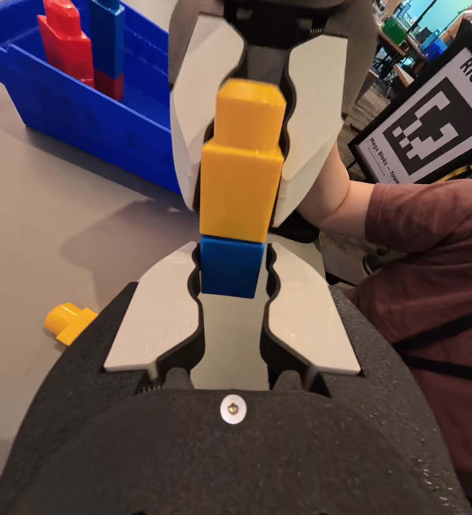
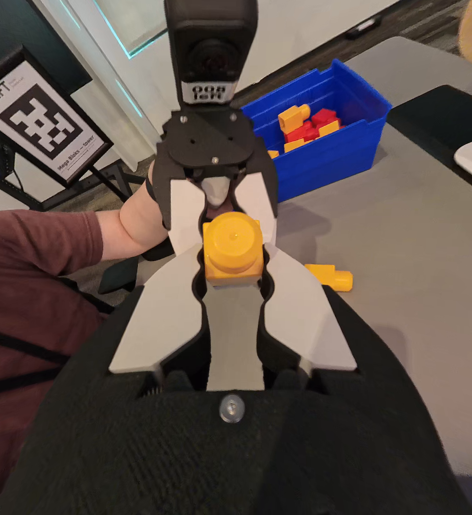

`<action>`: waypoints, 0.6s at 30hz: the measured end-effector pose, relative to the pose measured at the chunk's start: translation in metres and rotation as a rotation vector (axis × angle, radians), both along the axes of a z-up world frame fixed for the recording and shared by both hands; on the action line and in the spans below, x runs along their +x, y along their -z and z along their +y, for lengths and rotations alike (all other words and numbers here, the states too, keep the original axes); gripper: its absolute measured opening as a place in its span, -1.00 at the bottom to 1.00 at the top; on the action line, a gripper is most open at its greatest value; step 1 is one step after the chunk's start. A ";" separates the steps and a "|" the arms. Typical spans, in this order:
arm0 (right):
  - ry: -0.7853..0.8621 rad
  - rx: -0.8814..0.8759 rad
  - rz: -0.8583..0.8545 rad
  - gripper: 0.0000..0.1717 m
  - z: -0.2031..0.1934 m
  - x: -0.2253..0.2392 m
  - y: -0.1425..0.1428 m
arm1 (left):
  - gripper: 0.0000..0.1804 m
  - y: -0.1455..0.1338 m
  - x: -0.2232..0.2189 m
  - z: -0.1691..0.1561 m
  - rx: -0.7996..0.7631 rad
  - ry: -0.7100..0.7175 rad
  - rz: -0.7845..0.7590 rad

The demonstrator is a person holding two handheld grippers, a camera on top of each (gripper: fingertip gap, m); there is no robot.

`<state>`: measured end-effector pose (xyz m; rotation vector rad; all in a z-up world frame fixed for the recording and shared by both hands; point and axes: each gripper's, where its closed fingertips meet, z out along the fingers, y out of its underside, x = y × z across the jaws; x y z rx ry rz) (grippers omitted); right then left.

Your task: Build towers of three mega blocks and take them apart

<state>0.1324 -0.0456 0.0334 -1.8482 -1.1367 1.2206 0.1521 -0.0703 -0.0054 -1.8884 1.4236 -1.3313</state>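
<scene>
Left wrist view shows the left gripper [image 1: 230, 267] with its fingers spread around a blue block [image 1: 229, 267]: the left pad sits at the block's edge, but a clear gap shows on the right side. A yellow block [image 1: 240, 189] is stacked on the blue one, and the right gripper [image 1: 239, 178], coming from the far side, pinches this yellow block between its white fingers. In the right wrist view the same yellow block [image 2: 233, 250] sits squeezed between that gripper's pads, stud facing the camera. A loose yellow block [image 1: 69, 323] lies on its side on the grey table [image 1: 34, 223]. A blue bin [image 1: 89, 117] holds upright red and blue stacks; another blue bin [image 2: 326, 164] holds red and yellow blocks.
</scene>
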 end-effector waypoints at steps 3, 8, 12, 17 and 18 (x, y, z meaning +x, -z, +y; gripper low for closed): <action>0.026 -0.010 0.024 -0.56 0.006 0.001 0.000 | -0.56 0.010 0.005 0.003 0.002 -0.003 0.018; 0.028 -0.038 0.195 -0.56 0.011 0.000 -0.019 | -0.57 -0.006 0.010 0.003 -0.076 -0.005 -0.092; 0.062 0.001 0.267 -0.57 0.017 -0.005 -0.028 | -0.57 -0.012 0.007 0.010 -0.045 -0.045 -0.112; 0.007 -0.040 0.265 -0.57 0.012 -0.007 -0.022 | -0.58 -0.012 0.002 0.006 -0.098 -0.042 -0.072; -0.006 -0.035 0.278 -0.57 0.011 -0.007 -0.024 | -0.58 -0.014 0.003 0.004 -0.108 -0.032 -0.090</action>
